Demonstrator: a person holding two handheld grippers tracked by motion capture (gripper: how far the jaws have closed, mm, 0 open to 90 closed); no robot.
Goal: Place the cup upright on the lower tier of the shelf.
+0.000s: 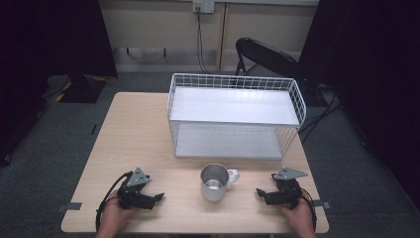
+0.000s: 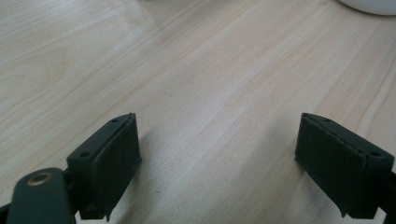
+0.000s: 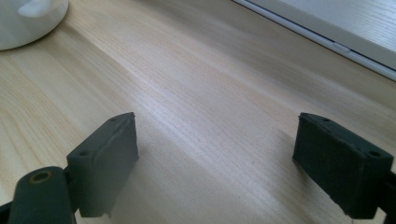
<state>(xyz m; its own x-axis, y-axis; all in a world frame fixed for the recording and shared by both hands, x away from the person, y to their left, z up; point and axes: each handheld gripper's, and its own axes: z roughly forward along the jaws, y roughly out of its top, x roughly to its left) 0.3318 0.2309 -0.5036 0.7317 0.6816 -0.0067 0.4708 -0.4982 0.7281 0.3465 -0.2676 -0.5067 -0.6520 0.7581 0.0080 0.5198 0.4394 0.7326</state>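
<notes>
- Pale wooden table (image 1: 143,134), seen from above, with grey carpet around it.
- White mug (image 1: 216,182) upright near the front edge, midway between the two grippers, apart from both; metallic inside, handle turned to the right and slightly away.
- Left gripper (image 1: 159,197) low over the table at front left, held in a hand (image 1: 115,217), pointed right toward the mug, well short of it.
- In the left gripper view, black jaws spread wide, bare wood grain between them, nothing gripped; mug's white base (image 2: 369,5) just visible at the top right corner.
- Right gripper (image 1: 258,192) at front right, held in the other hand (image 1: 299,218), pointed left toward the mug, near it but not touching.
- In the right gripper view, jaws likewise wide apart, empty; mug (image 3: 28,21) at top left.
- White wire rack (image 1: 235,115) with two flat shelves behind the mug, both shelves bare.
- Black folding chair (image 1: 267,57) beyond the table.
</notes>
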